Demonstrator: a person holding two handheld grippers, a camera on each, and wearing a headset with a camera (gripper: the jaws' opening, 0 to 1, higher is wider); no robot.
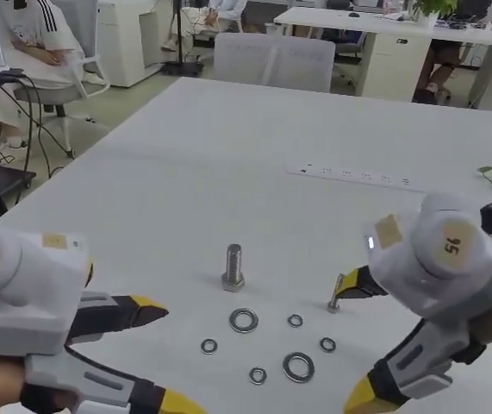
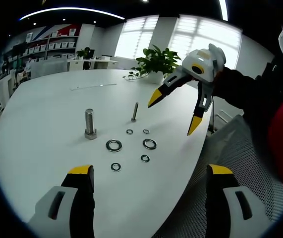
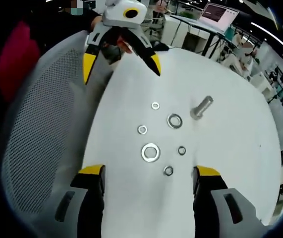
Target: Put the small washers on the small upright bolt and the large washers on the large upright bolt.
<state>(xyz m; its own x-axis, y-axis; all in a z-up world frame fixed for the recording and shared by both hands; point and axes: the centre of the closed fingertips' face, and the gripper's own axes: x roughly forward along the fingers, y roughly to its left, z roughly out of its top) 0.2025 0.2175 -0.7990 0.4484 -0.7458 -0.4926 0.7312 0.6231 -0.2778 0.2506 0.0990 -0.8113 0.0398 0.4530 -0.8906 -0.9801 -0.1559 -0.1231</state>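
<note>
left gripper point(image 1: 177, 358) wide, empty | large bolt point(image 1: 233, 266) upright near desk's point(image 1: 228, 172) front edge | 2 large washers point(image 1: 244, 320), 4 small washers point(image 1: 295, 321) flat beside it | small bolt point(image 1: 336, 293) upright | right gripper point(image 1: 349, 345) wide, empty, jaw tip just beside small bolt | risk: a nudge could topple it

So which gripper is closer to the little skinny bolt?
Right. The right gripper has one jaw tip close beside the small bolt. The left gripper sits away on the far side of the washers, nearer the large bolt.
</note>
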